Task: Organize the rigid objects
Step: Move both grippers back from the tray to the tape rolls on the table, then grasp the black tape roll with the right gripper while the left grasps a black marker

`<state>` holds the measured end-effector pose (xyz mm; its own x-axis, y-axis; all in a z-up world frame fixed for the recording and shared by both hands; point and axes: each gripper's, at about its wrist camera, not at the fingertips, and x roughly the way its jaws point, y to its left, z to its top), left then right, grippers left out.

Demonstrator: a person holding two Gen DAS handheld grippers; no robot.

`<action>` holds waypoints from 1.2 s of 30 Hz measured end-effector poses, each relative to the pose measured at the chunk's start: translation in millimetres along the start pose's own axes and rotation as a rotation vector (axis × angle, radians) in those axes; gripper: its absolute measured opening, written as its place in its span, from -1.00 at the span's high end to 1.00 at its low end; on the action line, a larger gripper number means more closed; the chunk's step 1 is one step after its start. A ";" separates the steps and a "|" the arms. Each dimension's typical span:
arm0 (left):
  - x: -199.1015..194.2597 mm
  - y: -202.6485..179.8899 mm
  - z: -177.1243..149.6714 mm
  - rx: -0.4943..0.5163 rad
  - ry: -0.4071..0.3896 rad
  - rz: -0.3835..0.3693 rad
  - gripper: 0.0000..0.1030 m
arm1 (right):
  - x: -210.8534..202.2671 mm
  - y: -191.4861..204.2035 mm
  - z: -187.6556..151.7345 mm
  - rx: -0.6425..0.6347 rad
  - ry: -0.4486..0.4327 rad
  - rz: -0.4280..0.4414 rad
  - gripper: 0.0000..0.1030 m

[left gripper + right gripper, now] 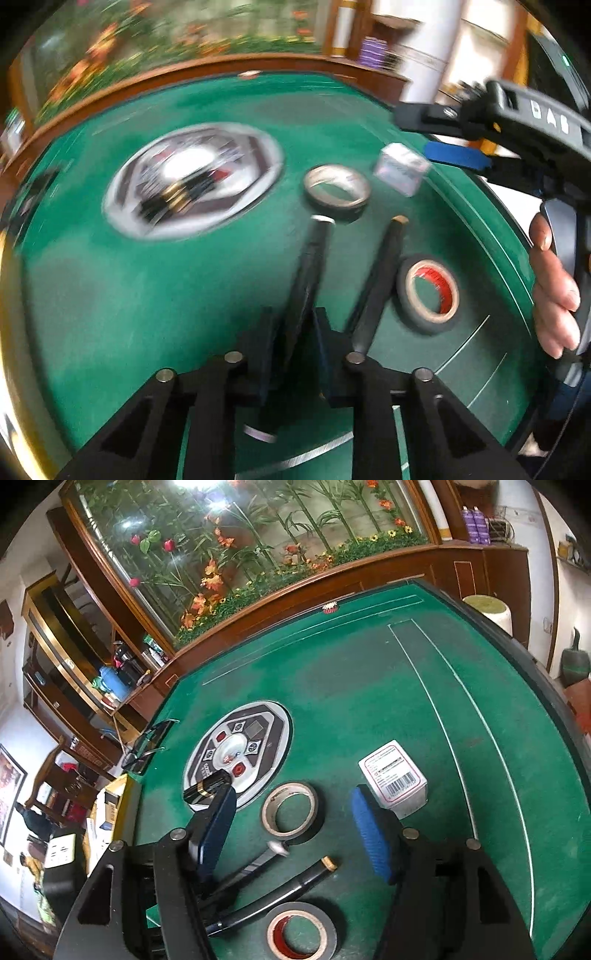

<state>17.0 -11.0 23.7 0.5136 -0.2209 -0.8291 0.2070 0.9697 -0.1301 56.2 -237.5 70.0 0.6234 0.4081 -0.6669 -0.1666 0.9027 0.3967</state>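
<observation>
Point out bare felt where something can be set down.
Free: the wide green felt beyond the white box, toward the far wooden edge, and right of the box past the white lines. Crowded: near the grippers, around both tape rolls and the round centre panel.

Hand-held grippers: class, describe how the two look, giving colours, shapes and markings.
Both have black frames with triangular cut-outs and round silver pins. The right hand-held gripper has bright blue textured finger pads, and its body carries white lettering, too blurred to read. The left hand-held gripper has dark pads.
</observation>
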 end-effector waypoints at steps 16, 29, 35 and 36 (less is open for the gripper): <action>-7.6 17.0 -11.4 -0.066 0.005 0.082 -0.30 | 56.9 31.3 -12.8 -0.265 0.132 -0.208 -0.36; -8.6 22.5 -14.9 -0.074 -0.047 0.130 0.72 | 75.2 37.8 -20.1 -0.345 0.180 -0.229 -0.47; -10.0 23.6 -17.2 -0.087 -0.054 0.134 0.72 | 76.3 45.8 -24.6 -0.395 0.174 -0.259 -0.47; -9.6 23.4 -17.1 -0.088 -0.057 0.137 0.72 | 79.4 46.1 -25.7 -0.401 0.177 -0.271 -0.47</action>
<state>2.7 15.5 19.2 0.5786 -0.0894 -0.8107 0.0599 0.9959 -0.0671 78.4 -160.0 19.1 0.5515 0.1375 -0.8228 -0.3187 0.9462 -0.0555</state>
